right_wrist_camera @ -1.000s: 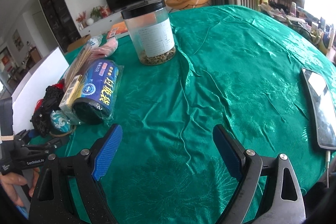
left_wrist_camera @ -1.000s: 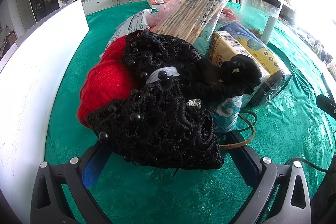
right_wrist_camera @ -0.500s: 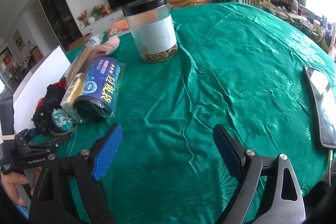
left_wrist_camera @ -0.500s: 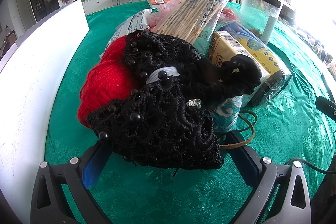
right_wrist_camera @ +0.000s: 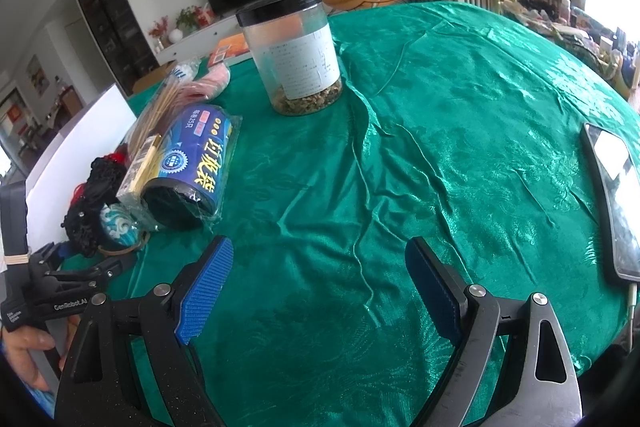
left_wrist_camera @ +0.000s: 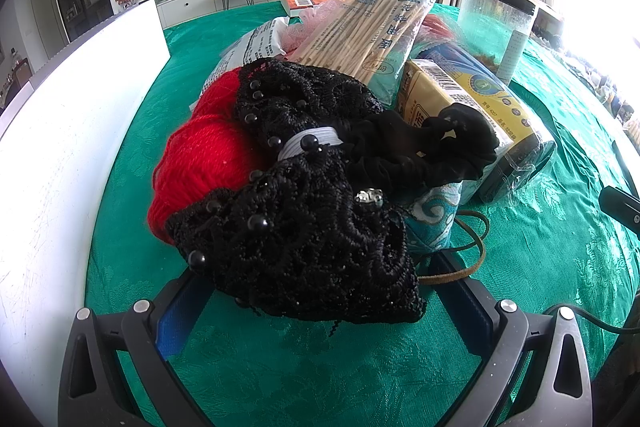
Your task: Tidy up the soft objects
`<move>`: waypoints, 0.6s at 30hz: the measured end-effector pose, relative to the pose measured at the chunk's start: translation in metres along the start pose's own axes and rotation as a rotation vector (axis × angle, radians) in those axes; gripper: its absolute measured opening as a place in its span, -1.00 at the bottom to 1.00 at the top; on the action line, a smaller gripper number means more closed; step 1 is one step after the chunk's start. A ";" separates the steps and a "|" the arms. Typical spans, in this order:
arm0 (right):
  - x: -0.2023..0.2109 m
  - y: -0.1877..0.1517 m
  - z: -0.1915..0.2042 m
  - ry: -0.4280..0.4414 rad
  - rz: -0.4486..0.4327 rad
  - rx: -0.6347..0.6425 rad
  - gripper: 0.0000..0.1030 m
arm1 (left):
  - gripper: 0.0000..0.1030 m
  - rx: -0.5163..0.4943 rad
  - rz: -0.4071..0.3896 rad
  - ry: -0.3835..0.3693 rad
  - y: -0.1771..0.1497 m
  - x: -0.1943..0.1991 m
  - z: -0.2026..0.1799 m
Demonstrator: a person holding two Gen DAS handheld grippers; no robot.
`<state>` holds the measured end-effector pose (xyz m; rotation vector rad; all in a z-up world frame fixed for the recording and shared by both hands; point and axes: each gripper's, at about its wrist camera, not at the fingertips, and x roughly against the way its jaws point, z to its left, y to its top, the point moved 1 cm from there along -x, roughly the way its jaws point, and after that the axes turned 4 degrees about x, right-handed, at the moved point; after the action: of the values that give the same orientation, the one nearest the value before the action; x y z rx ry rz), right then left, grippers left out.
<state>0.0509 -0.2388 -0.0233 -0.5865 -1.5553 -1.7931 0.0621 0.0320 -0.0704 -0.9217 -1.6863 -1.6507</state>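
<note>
A black beaded lace piece lies at the front of a pile on the green tablecloth. Red yarn sits to its left. A black scrunchie and a teal patterned pouch are on its right. My left gripper is open, and its blue pads flank the near edge of the lace. My right gripper is open over bare cloth with nothing between its fingers. From the right wrist view the pile shows far left.
A white box wall runs along the left. Behind the pile are a chopstick pack, a wrapped bag roll and a black-lidded jar. A phone lies at the right edge. A hand holds the left gripper.
The left gripper and the pile have stayed in place. The right wrist view has shifted only slightly.
</note>
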 end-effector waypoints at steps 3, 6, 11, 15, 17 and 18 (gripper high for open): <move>0.000 0.000 0.000 0.002 0.000 0.002 0.74 | 1.00 0.000 0.000 0.000 0.000 0.000 0.000; 0.000 0.000 0.000 0.004 0.001 0.001 0.74 | 1.00 0.000 0.000 0.000 0.000 0.000 0.000; 0.000 0.000 0.001 0.006 0.003 0.002 0.74 | 1.00 0.000 0.000 0.000 0.000 0.000 0.000; -0.001 0.000 0.002 0.010 0.005 0.005 0.74 | 1.00 0.000 0.001 0.001 0.000 0.000 0.000; -0.001 0.000 0.002 0.011 0.006 0.008 0.74 | 1.00 0.002 0.003 0.003 0.000 0.000 0.000; -0.002 0.000 0.003 0.012 0.007 0.009 0.74 | 1.00 0.003 0.009 0.004 -0.001 0.001 0.000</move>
<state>0.0514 -0.2360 -0.0243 -0.5744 -1.5508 -1.7806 0.0608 0.0317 -0.0699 -0.9232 -1.6793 -1.6427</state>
